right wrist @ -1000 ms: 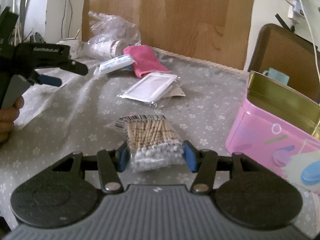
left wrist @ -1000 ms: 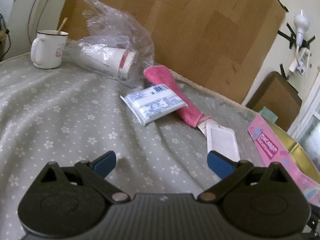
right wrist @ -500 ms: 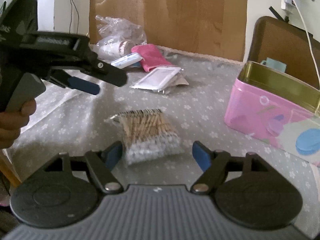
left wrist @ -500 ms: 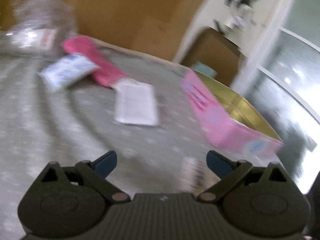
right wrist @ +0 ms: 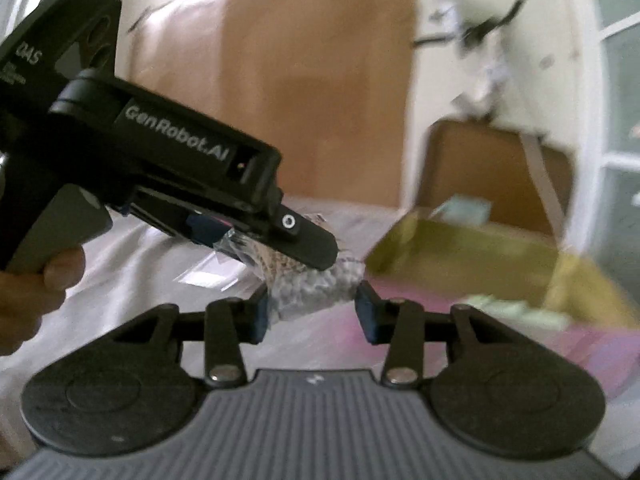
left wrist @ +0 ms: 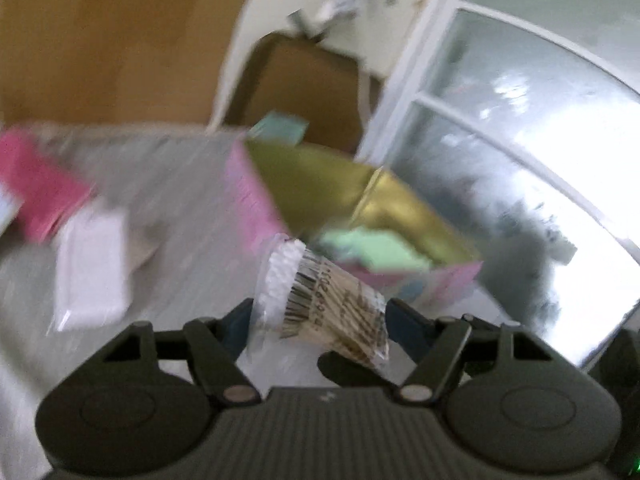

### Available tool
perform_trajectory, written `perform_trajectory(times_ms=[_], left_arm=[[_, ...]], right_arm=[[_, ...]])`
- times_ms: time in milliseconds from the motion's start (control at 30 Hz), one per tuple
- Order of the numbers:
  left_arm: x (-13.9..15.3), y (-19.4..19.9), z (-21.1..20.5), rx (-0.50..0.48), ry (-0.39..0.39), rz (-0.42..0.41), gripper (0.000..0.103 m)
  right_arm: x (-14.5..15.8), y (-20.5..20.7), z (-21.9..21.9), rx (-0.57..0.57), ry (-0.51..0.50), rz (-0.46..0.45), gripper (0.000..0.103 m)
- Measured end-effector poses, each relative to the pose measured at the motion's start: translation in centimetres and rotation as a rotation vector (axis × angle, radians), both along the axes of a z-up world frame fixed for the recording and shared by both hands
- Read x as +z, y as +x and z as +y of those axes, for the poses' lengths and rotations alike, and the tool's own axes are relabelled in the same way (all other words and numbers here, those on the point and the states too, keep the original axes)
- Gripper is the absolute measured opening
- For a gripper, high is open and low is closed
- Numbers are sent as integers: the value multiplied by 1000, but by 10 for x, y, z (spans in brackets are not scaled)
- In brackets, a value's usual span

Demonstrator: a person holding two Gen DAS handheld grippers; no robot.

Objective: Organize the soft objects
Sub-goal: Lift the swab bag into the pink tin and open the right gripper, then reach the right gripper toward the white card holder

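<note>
A clear bag of cotton swabs (left wrist: 320, 300) is held off the table between both grippers. My left gripper (left wrist: 316, 320) is shut on its stick end; it shows as a black tool in the right wrist view (right wrist: 240, 236). My right gripper (right wrist: 310, 312) is closed around the bag's white-tipped end (right wrist: 312, 288). The open pink tin (left wrist: 256, 196) with a gold inside stands just beyond, with a pale green item (left wrist: 368, 252) in it; in the right wrist view the tin (right wrist: 480, 264) lies right of the bag. Both views are blurred.
A pink cloth (left wrist: 36, 184) and a flat white packet (left wrist: 92, 264) lie on the grey dotted tablecloth (left wrist: 176, 184) to the left. A brown chair back (left wrist: 304, 88) and a window (left wrist: 520, 140) stand behind the tin. A cardboard panel (right wrist: 304, 92) backs the table.
The left gripper swung right from the far items and closed on the swab bag. The right gripper opened, then closed on the bag again, and the bag rose off the table toward the tin.
</note>
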State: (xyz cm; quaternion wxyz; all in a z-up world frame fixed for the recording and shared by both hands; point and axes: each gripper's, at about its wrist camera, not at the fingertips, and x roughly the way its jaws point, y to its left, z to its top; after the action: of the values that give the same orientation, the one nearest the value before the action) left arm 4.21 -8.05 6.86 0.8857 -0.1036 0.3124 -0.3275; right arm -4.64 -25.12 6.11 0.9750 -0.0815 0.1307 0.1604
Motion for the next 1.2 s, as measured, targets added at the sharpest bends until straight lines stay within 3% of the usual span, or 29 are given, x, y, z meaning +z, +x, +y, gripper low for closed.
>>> perform_trajectory(times_ms=[133,200,233,267,333,367,467,567,700,867,967,1000,1067,1200], left_arm=[[29,23,-49,-61,39,-97,81],[33,44,-74,-60,74,-113,94],[32,53,-85,-37,105,-127,98],[30,62,-96,7,141,-139,95],[23,79,-106,110,205,-117,90],[20,81,-104,134,204,-90,90],[20,60,-73,147,130,-101,93],[9,31,-34,200,159,-174,93],[-18,15,30,311,178,-115,93],[-54,11,105,530,267,-19,93],[-64,10,133,622,279,-15,93],[-67,11,138,640,266,-4,94],[-67,9,155,640,151,8,96],[-64,6,164,628,64,-11,96]], right_arm=[[14,27,-24,-123,-9,-46,47],[14,54,-26,-200,-29,-52,52],[10,73,-26,-243,-56,-49,58],[5,84,-30,-282,-91,-30,68],[-5,106,-30,-343,-156,11,66],[-7,104,-33,-356,-141,17,66],[-7,77,-43,-321,-37,-20,66],[-7,49,-44,-292,29,-58,66],[-7,30,-22,-169,104,-44,66],[-14,35,45,82,16,65,67],[-22,56,76,136,-45,118,67],[-23,65,82,142,-43,144,67],[-24,87,91,126,-7,215,69],[-35,130,91,53,130,383,75]])
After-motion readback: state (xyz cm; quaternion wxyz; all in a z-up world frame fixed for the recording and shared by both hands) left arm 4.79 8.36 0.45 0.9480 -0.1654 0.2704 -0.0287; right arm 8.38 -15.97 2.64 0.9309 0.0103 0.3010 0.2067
